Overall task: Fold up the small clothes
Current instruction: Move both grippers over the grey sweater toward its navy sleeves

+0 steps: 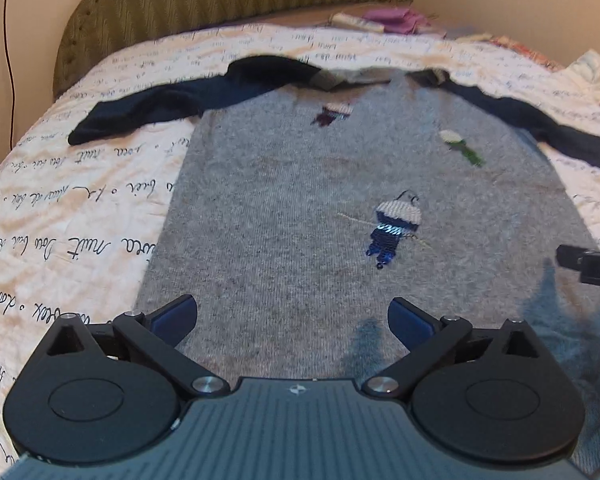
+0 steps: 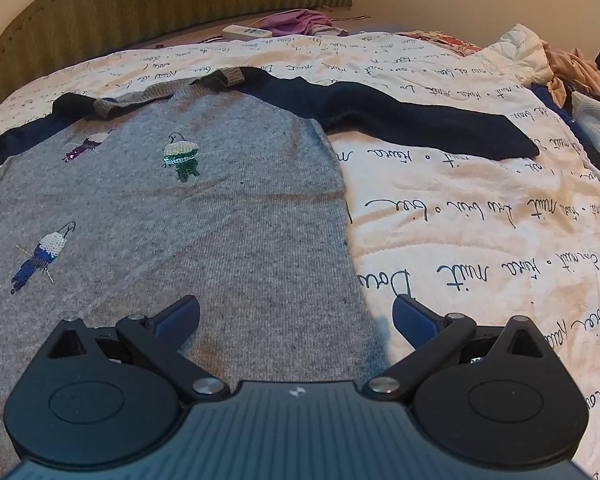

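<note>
A small grey sweater (image 1: 284, 200) with dark blue sleeves lies flat on the bed (image 1: 60, 208), front side up, with little bird pictures on it. Its neck is at the far end and its bottom edge is near. Both sleeves are spread out to the sides.

The left gripper (image 1: 293, 322) hangs over the near part of the sweater with its jaws wide apart and nothing in them. The right gripper (image 2: 296, 322) hangs over the sweater's right edge – jaws wide apart too, and empty.

The fold has not begun, I think. To do it well, each gripper should pinch only the sweater, not the bed cover (image 2: 480, 220) under it. Take the right sleeve (image 2: 420, 124) first, lay it across the grey part, and keep the edges straight. The left sleeve's (image 1: 140, 112) tip looks a bit blurry – it may be curled.
</note>
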Demonstrator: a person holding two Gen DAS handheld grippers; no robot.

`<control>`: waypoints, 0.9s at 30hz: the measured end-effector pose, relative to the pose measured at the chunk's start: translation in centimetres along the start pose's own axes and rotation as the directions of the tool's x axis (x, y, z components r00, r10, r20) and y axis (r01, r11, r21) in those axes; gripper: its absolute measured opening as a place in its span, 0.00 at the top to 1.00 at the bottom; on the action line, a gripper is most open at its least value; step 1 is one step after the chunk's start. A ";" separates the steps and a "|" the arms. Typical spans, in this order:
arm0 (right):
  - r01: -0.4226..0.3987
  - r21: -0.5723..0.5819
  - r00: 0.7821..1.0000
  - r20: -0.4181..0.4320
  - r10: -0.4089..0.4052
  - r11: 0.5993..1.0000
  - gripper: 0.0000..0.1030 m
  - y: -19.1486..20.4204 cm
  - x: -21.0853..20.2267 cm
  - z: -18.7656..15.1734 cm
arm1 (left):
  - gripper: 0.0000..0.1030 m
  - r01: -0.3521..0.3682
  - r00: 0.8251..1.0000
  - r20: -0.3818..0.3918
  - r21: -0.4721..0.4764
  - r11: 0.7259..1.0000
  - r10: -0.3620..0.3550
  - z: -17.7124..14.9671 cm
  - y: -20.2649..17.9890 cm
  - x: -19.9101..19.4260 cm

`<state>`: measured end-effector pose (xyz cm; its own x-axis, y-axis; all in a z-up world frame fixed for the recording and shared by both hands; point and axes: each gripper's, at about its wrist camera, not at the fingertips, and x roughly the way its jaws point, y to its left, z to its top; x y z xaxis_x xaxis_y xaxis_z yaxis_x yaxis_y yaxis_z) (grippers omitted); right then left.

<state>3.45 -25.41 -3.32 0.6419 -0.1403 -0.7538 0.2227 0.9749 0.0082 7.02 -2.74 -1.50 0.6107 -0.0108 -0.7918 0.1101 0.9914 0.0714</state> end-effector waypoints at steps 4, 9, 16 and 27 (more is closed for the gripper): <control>-0.014 -0.006 1.000 0.012 0.014 1.000 0.00 0.0 0.3 0.8 | 0.00 0.007 1.000 0.001 -0.015 1.000 -0.007 0.9 0.1 0.9; -0.023 -0.022 1.000 0.013 0.023 1.000 0.00 0.0 0.9 1.8 | 0.00 -0.019 1.000 0.007 0.016 1.000 0.019 1.9 -0.6 1.7; -0.033 -0.020 0.999 0.022 0.033 0.999 0.00 -0.4 1.7 3.2 | 0.00 -0.043 0.999 0.012 0.030 0.999 0.043 3.2 -0.8 3.2; -0.034 -0.056 0.999 0.023 0.036 0.998 0.00 0.3 3.9 5.1 | 0.00 -0.049 0.998 0.032 0.019 0.999 0.049 6.4 -0.9 5.5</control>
<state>9.71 -26.55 -2.90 0.6659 -0.1094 -0.7380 0.1594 0.9872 -0.0025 15.30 -4.51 -2.10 0.6400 0.0335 -0.7676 0.0944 0.9881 0.1217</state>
